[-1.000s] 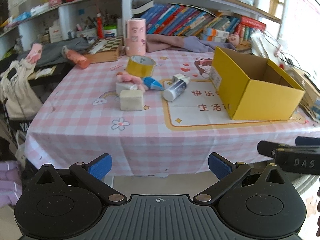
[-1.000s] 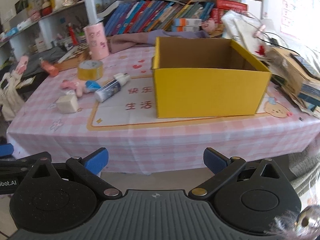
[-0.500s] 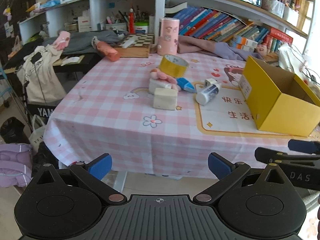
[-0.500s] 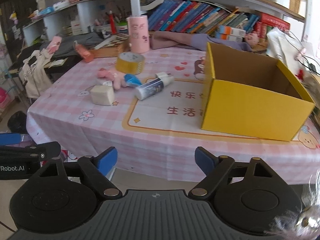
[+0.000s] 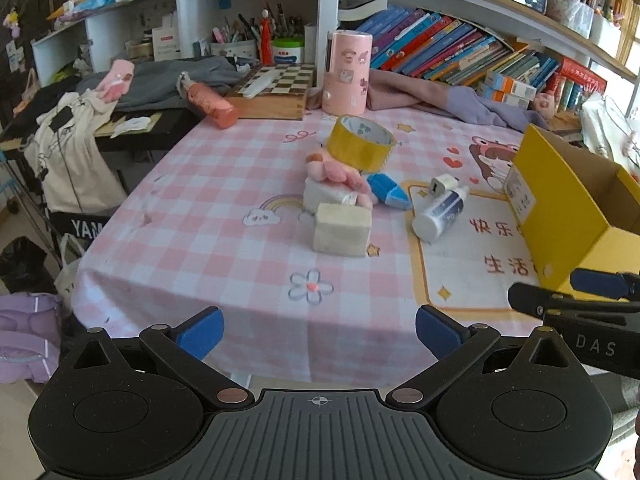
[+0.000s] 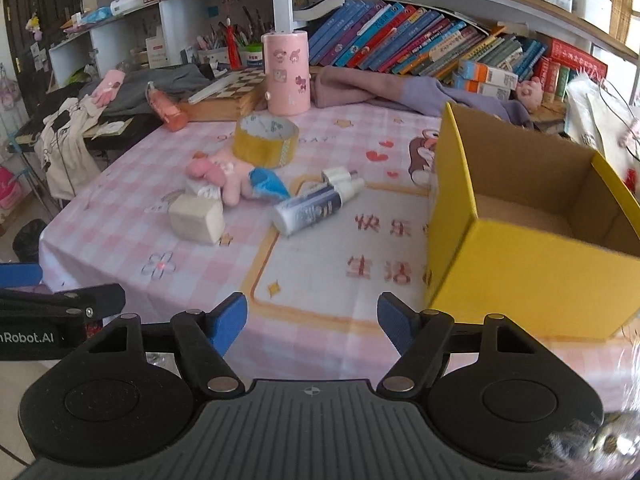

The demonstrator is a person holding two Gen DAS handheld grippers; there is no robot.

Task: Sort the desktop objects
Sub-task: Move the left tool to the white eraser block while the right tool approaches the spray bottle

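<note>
Both views are taken from off the near edge of the table (image 5: 224,216), looking forward and down across it toward the bookshelf (image 5: 460,52) behind. In the left wrist view the yellow box (image 5: 560,216) is placed at the far right edge of the picture, and the tape roll (image 5: 360,144) sits near the centre. In the right wrist view the yellow box (image 6: 532,248) is seen nearer, filling the right side, with its inside exposed. The tape roll (image 6: 266,140), the pink canister (image 6: 286,76) behind it and the bookshelf (image 6: 420,48) are shared by both views. Each hand-held gripper's side is caught at the other view's edge.
</note>
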